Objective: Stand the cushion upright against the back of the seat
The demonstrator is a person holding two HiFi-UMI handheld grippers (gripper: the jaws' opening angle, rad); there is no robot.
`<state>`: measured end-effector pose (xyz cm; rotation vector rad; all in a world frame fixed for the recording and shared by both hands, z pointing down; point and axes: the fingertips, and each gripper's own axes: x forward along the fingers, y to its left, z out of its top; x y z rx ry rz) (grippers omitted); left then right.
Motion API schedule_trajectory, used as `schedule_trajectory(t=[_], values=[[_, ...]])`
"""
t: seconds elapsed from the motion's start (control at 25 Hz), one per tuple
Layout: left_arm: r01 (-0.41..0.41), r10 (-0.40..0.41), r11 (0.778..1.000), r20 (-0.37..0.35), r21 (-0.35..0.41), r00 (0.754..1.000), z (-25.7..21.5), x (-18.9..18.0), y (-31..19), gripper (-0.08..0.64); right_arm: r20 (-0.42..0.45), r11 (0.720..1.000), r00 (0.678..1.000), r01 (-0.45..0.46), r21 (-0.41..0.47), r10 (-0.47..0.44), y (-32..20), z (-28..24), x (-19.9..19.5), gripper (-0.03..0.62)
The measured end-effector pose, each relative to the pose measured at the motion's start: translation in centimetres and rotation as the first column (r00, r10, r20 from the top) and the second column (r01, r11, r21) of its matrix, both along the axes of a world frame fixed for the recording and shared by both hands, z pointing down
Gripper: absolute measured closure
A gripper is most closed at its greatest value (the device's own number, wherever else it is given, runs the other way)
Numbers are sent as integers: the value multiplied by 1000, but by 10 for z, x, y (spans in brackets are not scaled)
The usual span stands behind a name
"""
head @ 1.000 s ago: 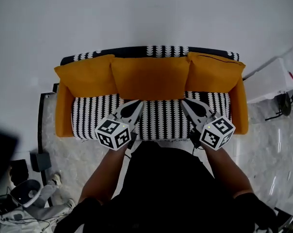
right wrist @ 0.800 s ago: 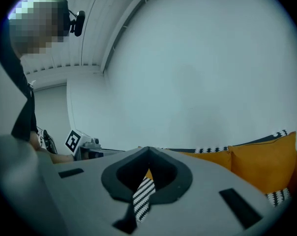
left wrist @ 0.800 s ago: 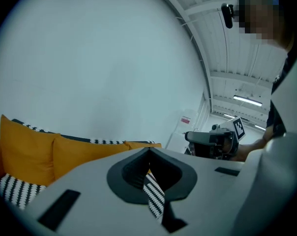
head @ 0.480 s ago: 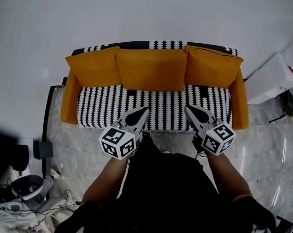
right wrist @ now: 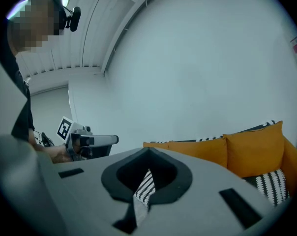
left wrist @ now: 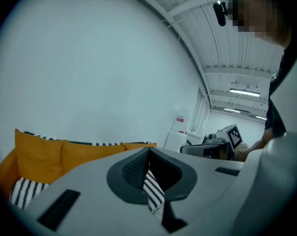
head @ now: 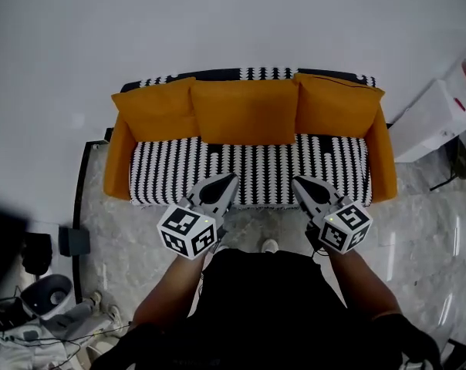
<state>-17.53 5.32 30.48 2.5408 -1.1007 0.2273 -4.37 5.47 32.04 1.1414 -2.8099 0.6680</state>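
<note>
Three orange cushions stand upright against the back of the black-and-white striped sofa (head: pixel 248 164): the left one (head: pixel 154 99), the middle one (head: pixel 244 112) and the right one (head: pixel 337 104). My left gripper (head: pixel 231 178) hangs just over the seat's front edge, shut and empty. My right gripper (head: pixel 296 182) is level with it to the right, also shut with nothing in it. Neither touches a cushion. In the left gripper view the closed tips (left wrist: pixel 149 150) point past the cushions (left wrist: pixel 38 159). The right gripper view shows its closed tips (right wrist: pixel 148 150) with the cushions (right wrist: pixel 254 149) at the right.
The sofa stands against a white wall, with orange arms at both ends. A white machine (head: pixel 437 118) sits to its right. A black box (head: pixel 73 241) and grey gear with cables (head: pixel 40 299) lie on the marble floor at the lower left. My shoe (head: pixel 270 246) shows in front of the sofa.
Both grippers have drawn back from over the seat near the middle cushion to the sofa's front edge. The cushions have stayed upright where they were.
</note>
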Motion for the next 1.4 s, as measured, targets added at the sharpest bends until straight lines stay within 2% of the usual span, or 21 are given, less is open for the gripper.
schedule_trajectory(t=[0.24, 0.44, 0.68, 0.88, 1.0, 1.4], values=[[-18, 18, 1000, 33, -1, 999, -10, -35, 19, 543, -27, 1000, 1000, -15, 12, 15, 16, -11, -35, 557], [-59, 59, 998, 13, -6, 998, -12, -63, 43, 543, -30, 998, 998, -53, 43, 55, 44, -27, -74, 557], [-121, 121, 993, -8, -7, 993, -10, -90, 69, 543, -49, 992, 992, -118, 41, 120, 77, -25, -106, 557], [-156, 154, 987, -58, -35, 986, -6, -104, 82, 543, -17, 983, 983, -182, 26, 183, 94, -25, -110, 557], [-169, 166, 985, -61, -42, 984, -5, -106, 92, 543, -5, 980, 980, -199, 18, 199, 104, -26, -110, 557], [-97, 98, 995, -15, 10, 995, -17, -101, 98, 543, -74, 992, 991, -105, 63, 109, 120, -38, -102, 557]])
